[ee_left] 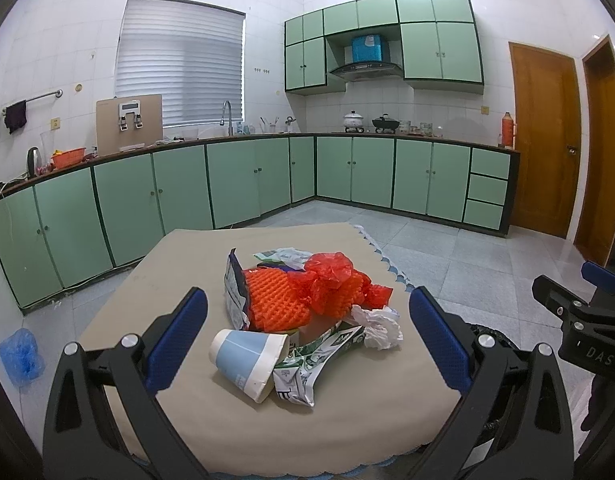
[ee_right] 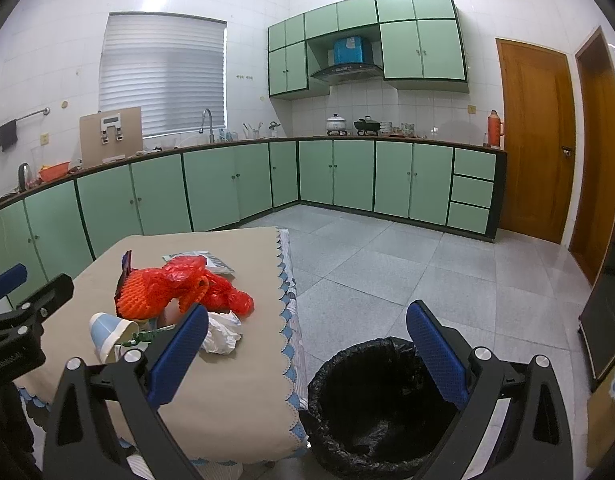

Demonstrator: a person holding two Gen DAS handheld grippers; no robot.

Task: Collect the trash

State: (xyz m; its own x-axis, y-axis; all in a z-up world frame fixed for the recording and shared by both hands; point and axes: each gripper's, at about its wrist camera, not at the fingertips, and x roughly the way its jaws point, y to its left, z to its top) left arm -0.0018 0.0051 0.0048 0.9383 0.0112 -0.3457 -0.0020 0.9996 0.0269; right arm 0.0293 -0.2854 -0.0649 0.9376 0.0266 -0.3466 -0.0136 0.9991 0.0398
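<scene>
Task unstarted: blue-white paper cup, orange foam netting on table; black-lined bin empty. Left gripper, right gripper spread wide, holding nothing.

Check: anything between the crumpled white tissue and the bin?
Only bare tablecloth up to its scalloped edge, then the drop to the bin beside the table. The right wrist view shows it, past the tissue.

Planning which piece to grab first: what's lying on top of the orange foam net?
Crumpled red plastic wrap lies on the orange foam net. A torn foil packet stands against its left side. What is beneath the net is hidden.
</scene>
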